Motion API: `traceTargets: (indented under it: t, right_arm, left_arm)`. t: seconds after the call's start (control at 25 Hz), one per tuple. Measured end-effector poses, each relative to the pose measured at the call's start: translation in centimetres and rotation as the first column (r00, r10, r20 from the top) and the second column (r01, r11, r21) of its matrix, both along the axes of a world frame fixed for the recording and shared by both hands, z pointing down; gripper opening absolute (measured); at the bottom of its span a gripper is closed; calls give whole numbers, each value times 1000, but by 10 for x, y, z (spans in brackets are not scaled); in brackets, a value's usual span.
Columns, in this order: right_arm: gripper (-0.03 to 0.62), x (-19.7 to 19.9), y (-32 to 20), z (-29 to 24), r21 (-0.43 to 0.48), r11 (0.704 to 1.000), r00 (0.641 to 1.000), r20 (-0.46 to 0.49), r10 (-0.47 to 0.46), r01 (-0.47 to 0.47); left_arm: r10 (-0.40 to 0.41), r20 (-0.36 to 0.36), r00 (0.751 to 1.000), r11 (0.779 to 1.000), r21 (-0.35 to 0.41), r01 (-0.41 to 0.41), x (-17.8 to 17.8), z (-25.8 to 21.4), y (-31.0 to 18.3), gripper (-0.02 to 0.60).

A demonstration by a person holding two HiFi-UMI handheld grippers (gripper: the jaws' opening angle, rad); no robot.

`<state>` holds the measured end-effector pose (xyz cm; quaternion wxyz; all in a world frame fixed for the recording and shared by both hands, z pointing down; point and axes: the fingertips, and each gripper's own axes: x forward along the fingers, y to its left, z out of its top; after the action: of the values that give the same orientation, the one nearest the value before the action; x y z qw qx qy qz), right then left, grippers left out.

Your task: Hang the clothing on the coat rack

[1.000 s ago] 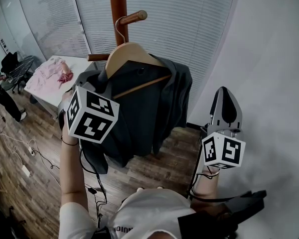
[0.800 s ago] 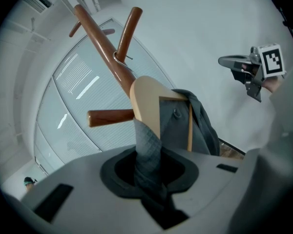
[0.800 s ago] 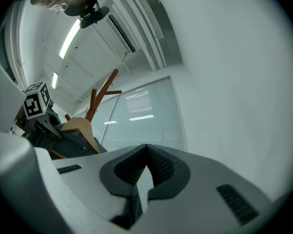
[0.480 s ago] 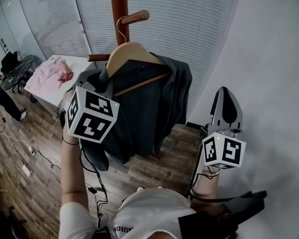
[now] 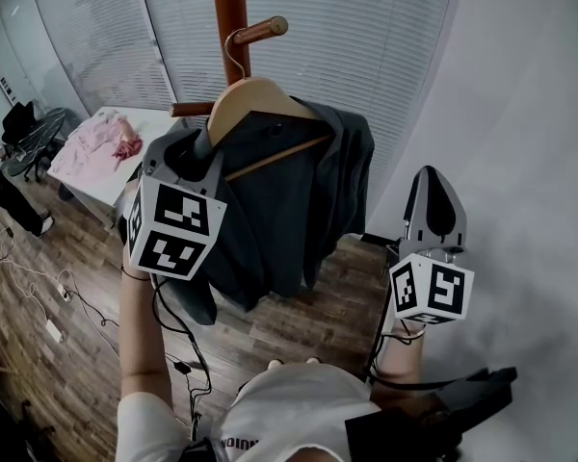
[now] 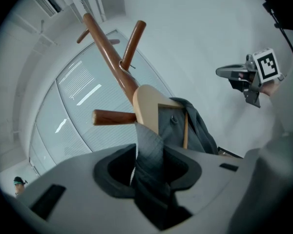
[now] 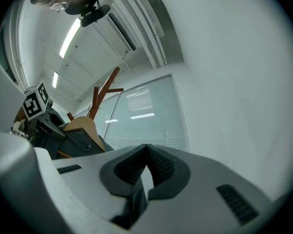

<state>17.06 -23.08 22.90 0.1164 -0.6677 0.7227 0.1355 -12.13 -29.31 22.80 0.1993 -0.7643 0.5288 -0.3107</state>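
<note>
Left gripper (image 6: 154,165) now tilts lower, jaws just parting with jacket (image 5: 289,200) cloth slack between them, right gripper (image 7: 146,172) closed and empty — let go unevenly, jacket may slide off hanger (image 5: 255,99).

Coat rack (image 5: 229,8) top off-frame, lower pole behind jacket (image 5: 289,210); far pink item (image 5: 104,148) too small to ID.

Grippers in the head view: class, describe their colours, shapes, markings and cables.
Left gripper and right gripper: grey, tapered bodies, each carrying a white cube with black square markers. Black cables trail down from both. The person wears a white top.
</note>
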Motion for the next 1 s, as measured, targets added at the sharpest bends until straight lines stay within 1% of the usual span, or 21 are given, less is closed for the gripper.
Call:
traceTargets:
  t: [0.12,0.28,0.44,0.56,0.84,1.0]
  right_arm:
    - [18,-4,3,0,1,1000,1000,-7,-1,1]
    - [18,-7,4,-3,2,1000,1000,-15,-6,6]
    - [18,-9,0,0,-2,1000,1000,-17,-12,12]
    - [18,-10,0,-2,-1,1000,1000,-24,-19,19]
    - [18,-15,2,-3,-4,1000,999,-36,-30,30]
    - [18,-19,2,-1,-7,999,998,-45,-40,40]
  left_arm:
    - [17,-12,1000,999,38,-16,-1,-6,6,155]
    - [37,1,999,996,79,-37,-1,-13,11,189]
    - [81,14,997,990,118,-82,3,-17,14,201]
    - [121,13,993,979,166,-122,9,-27,20,209]
    - [174,-6,985,950,263,-166,22,-44,41,209]
    - [225,-20,974,920,335,-205,30,-60,56,207]
